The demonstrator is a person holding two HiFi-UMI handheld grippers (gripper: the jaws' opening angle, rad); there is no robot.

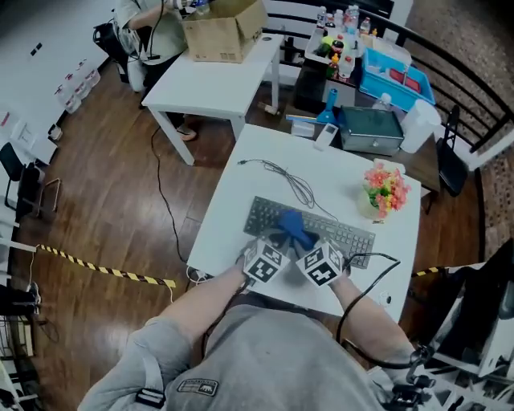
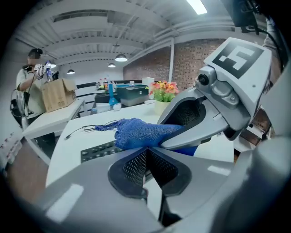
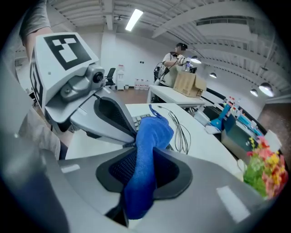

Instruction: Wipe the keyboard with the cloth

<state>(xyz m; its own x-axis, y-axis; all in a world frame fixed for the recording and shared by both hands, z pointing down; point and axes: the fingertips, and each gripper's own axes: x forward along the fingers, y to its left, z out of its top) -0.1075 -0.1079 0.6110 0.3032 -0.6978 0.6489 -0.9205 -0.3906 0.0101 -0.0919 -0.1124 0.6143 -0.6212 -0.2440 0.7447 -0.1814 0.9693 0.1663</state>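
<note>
Since both grippers share blue cloth [image 1: 293, 227], it stays bunched over keyboard [image 1: 353, 234] middle, ready for wiping. Right gripper [image 3: 144, 150] clamped on cloth, strip running through jaws. Left gripper [image 2: 148, 148] closed, tips seemingly nipping cloth edge.

Even overhead light from ceiling strips [image 2: 198, 5], soft shadows; both gripper views bulge fisheye with dark blurred corners
</note>
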